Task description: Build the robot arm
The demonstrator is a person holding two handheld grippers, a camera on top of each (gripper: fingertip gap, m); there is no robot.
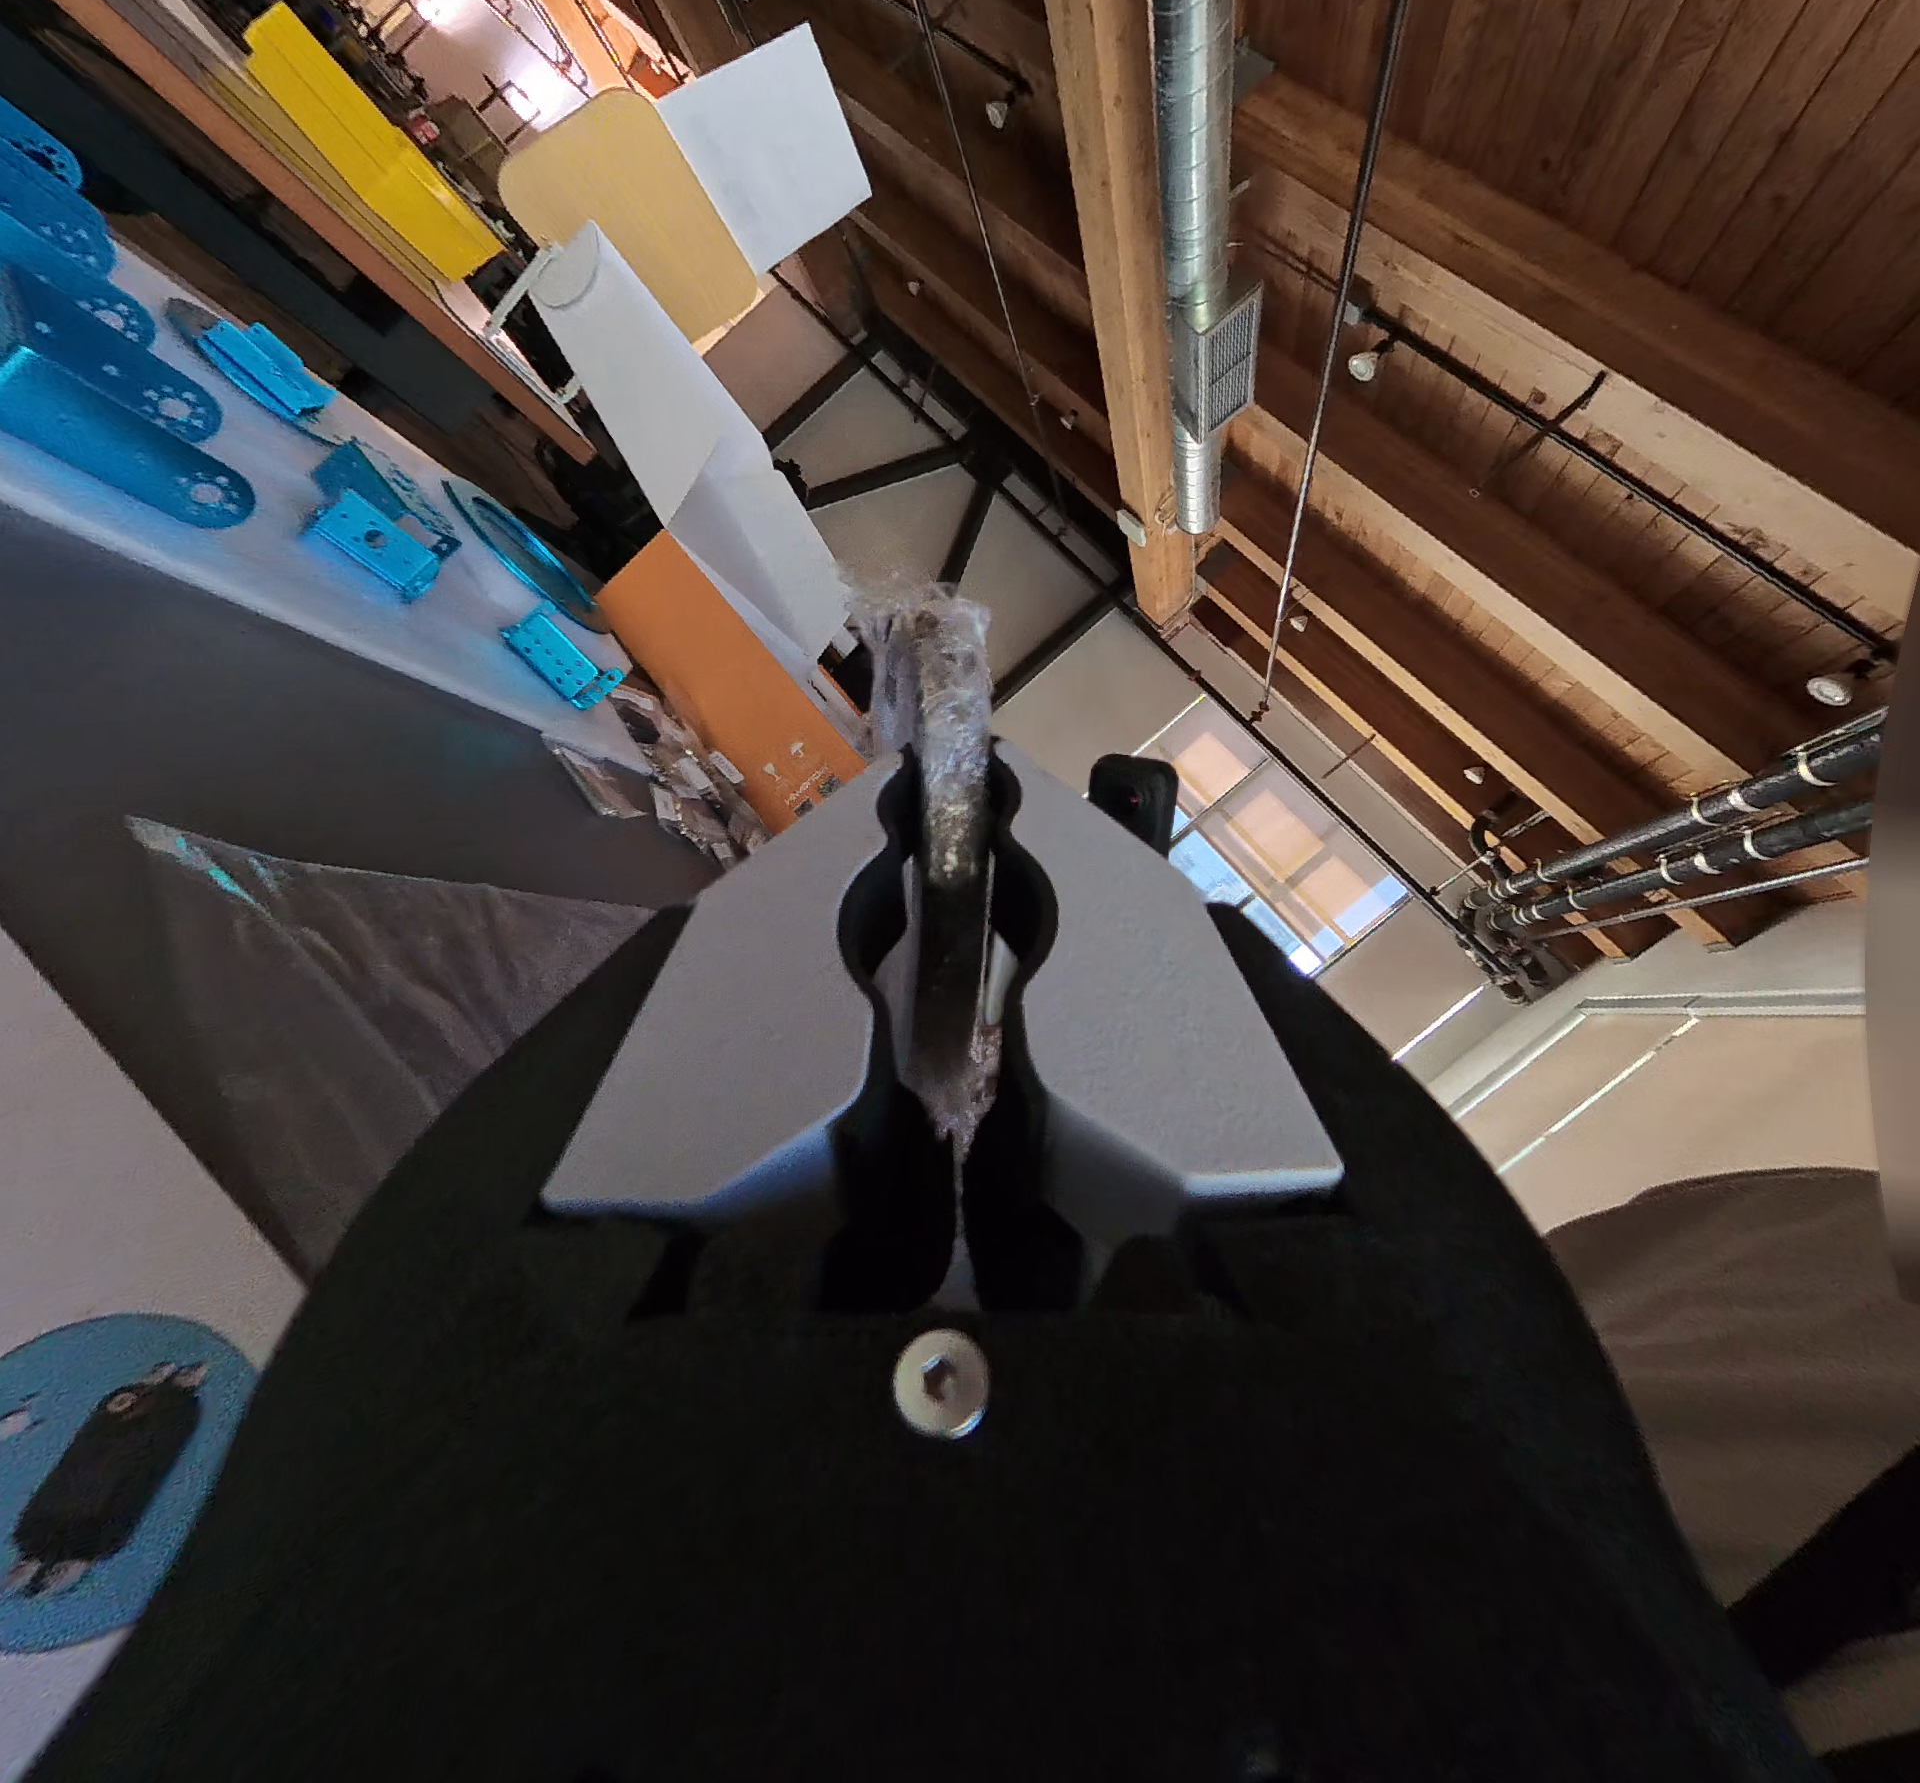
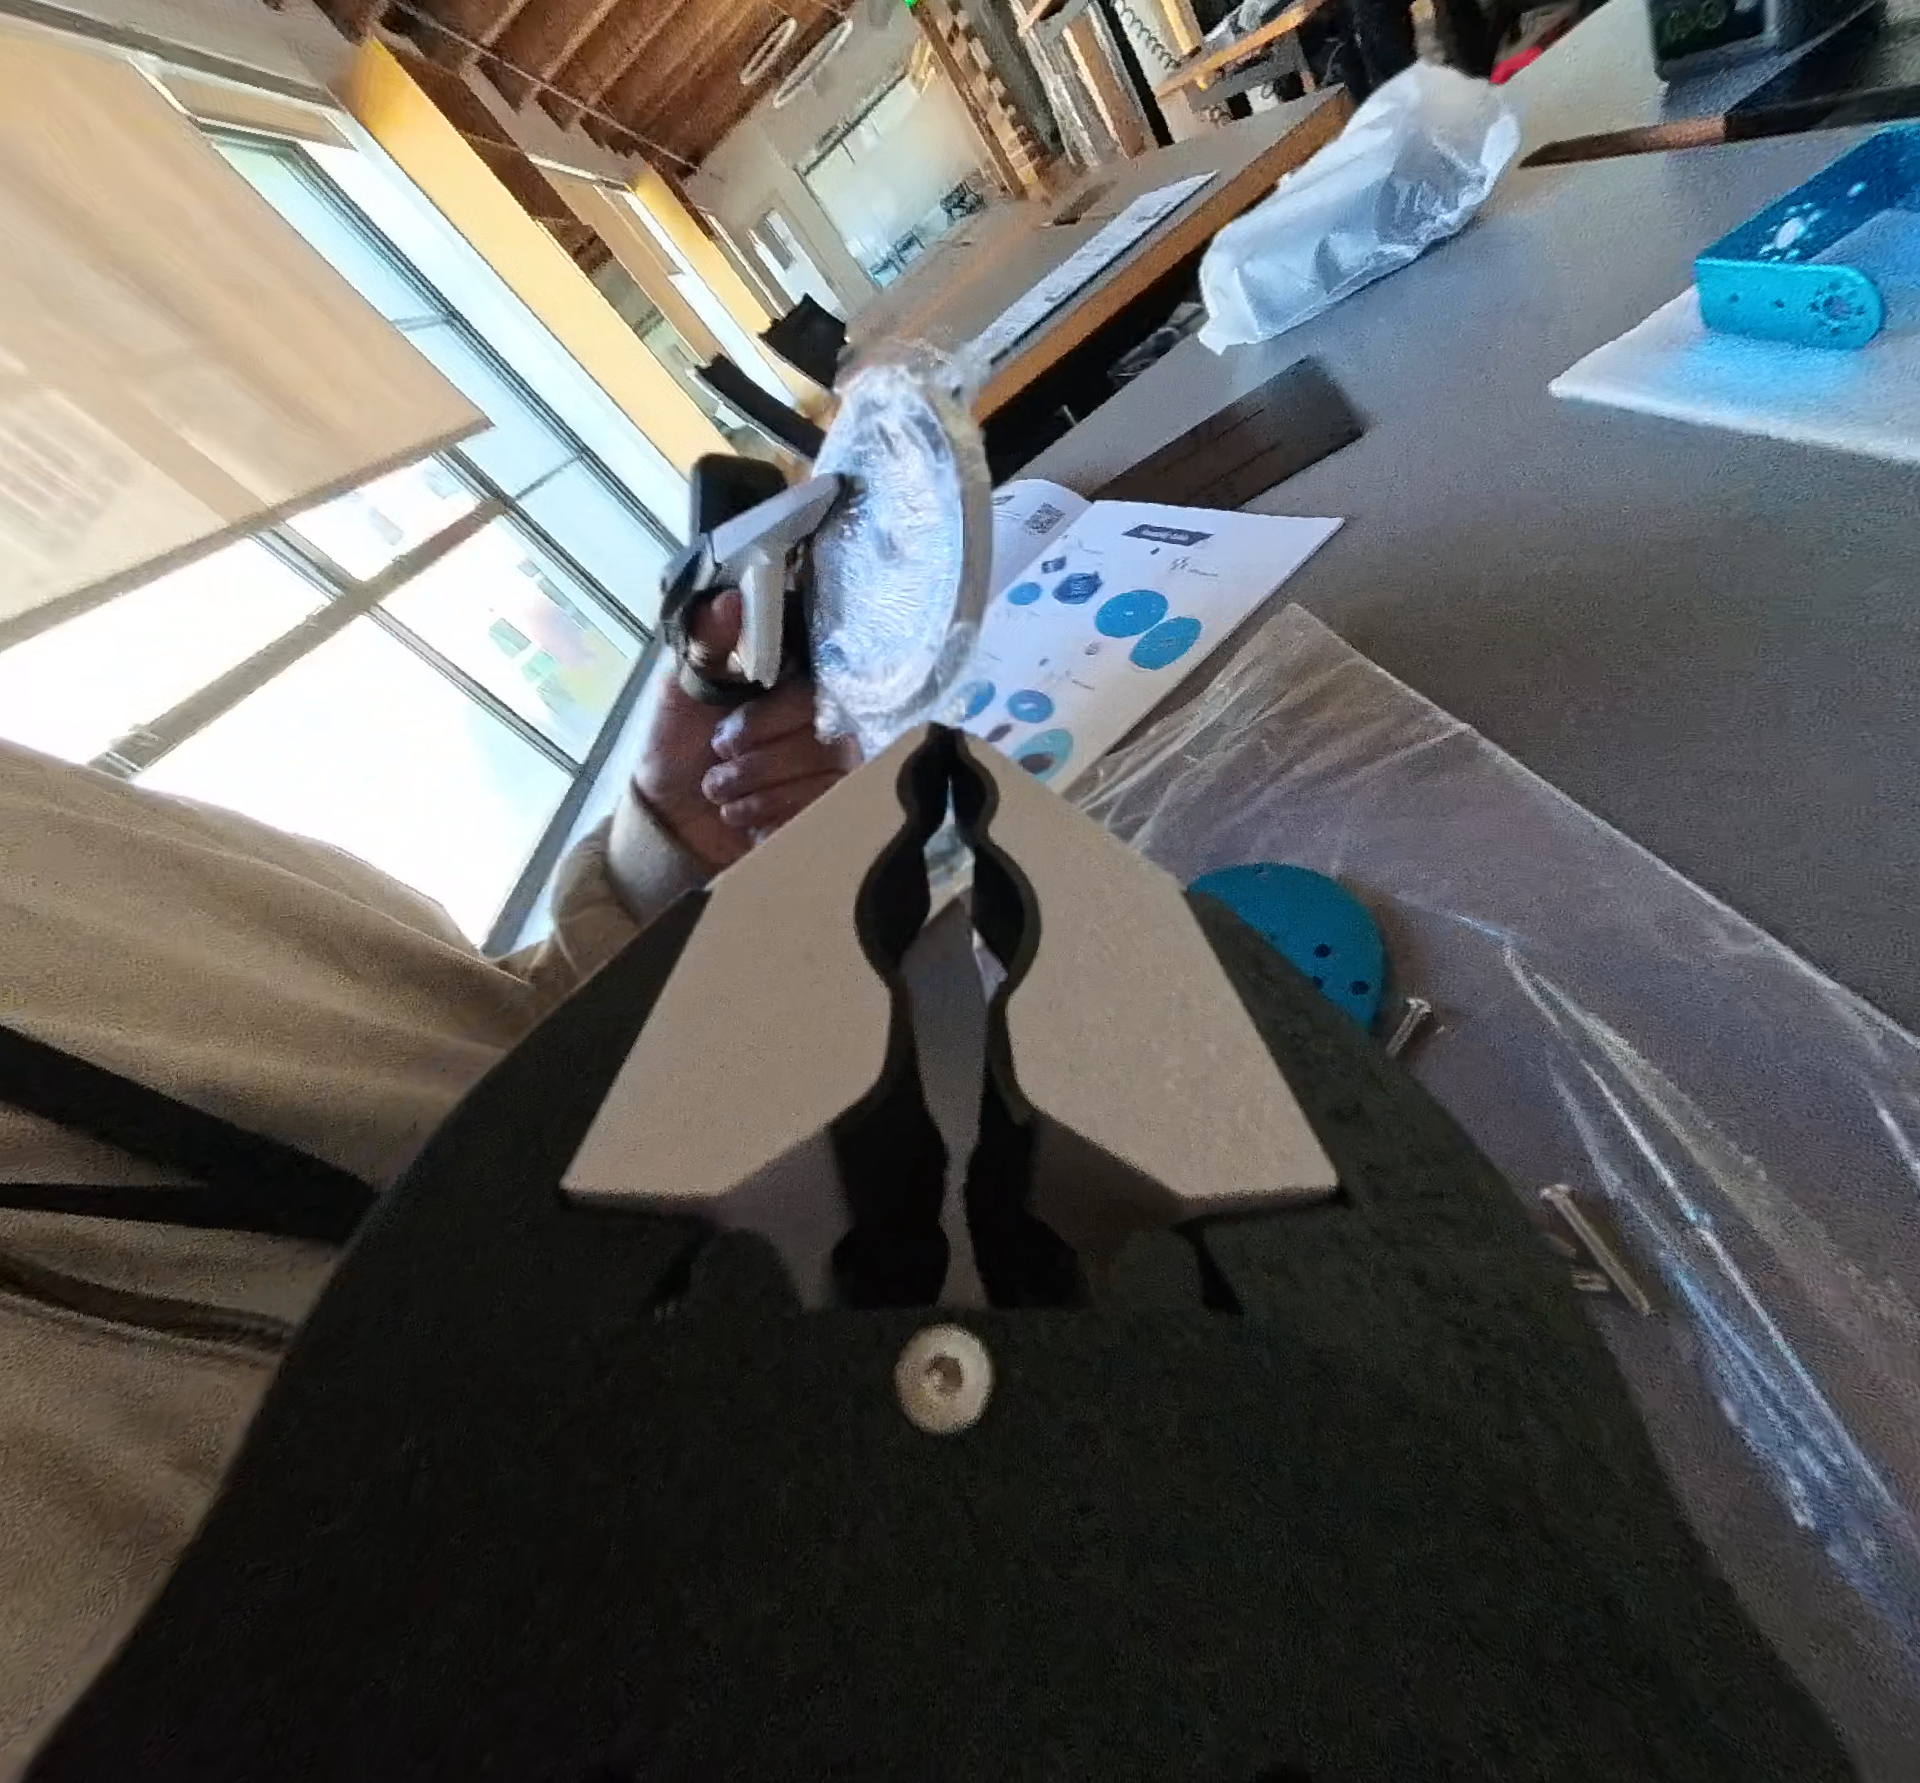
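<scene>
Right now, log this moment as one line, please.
left gripper: shut on wrapped disc | right gripper: shut on plastic wrap at disc's edge | disc held above table

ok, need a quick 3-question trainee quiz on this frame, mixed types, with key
1. True or false: the left gripper is shut on the plastic-wrapped disc.
2. What lies on the grey table just beyond the disc? A) open instruction booklet B) laptop C) mug
3. Fill in: the right gripper pinches the disc's ____ at its lower edge.
Key: 1 true; 2 A; 3 plastic wrap.
</scene>
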